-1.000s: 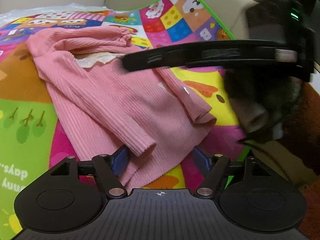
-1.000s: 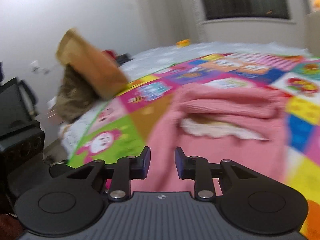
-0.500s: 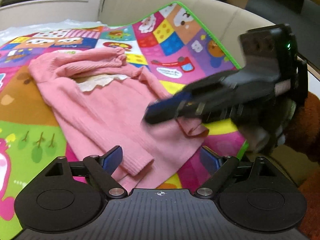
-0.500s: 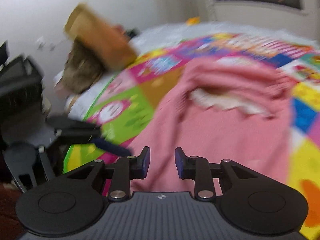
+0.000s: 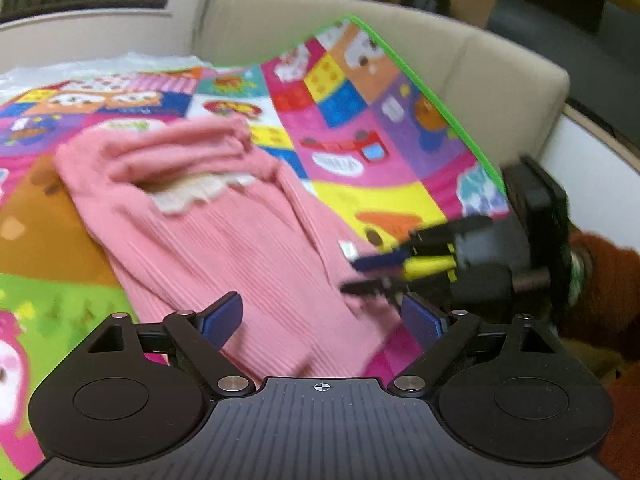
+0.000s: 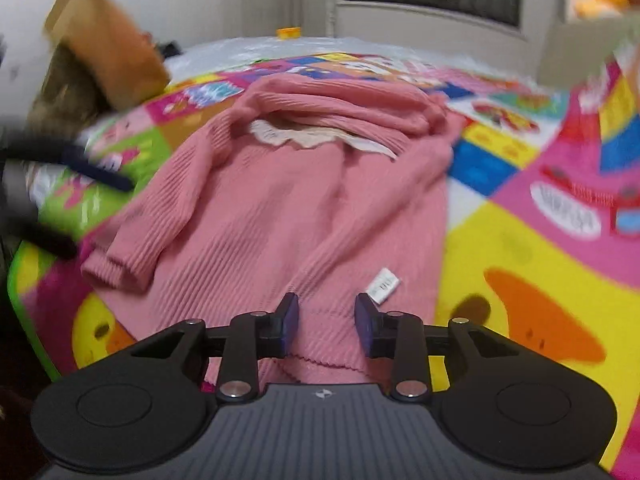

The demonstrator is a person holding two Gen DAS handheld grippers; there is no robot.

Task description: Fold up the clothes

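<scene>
On the colourful play mat [image 6: 520,240], one pink ribbed sweater [image 6: 280,208] lay face up, sleeves folded inward, white care tag [image 6: 383,286] showing. Left gripper [image 5: 320,320]: held low over the hem, jaws spread wide, empty. Right gripper [image 6: 326,326]: at the hem's other side, jaws parted, gripping nothing. A beige sofa [image 5: 460,64] stood behind.
</scene>
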